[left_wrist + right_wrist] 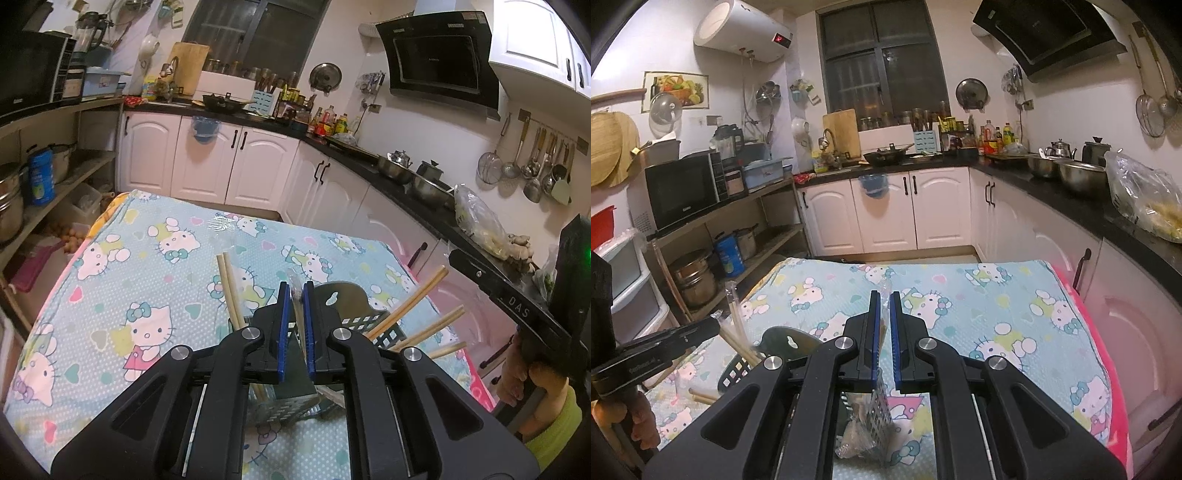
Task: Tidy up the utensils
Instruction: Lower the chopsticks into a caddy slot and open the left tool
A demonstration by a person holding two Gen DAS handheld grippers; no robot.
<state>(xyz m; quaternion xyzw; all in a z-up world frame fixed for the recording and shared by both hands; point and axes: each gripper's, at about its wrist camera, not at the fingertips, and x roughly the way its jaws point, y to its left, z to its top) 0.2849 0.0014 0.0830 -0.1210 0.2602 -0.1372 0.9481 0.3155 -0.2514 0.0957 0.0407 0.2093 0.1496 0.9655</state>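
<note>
A dark perforated utensil holder lies on the cartoon-cat tablecloth. Several wooden chopsticks stick out of it at angles. My left gripper hovers just above the holder, shut on a clear plastic sleeve with a pale stick inside. My right gripper sits to the right of the holder, shut on a strip of crinkled clear plastic. A grey perforated wall and crumpled wrappers show beneath the grippers.
The table's right edge has a pink border close to white cabinets. A black counter with steel pots runs along the right. An open shelf unit with a microwave stands to the left. A hand in a yellow-green sleeve holds the right gripper.
</note>
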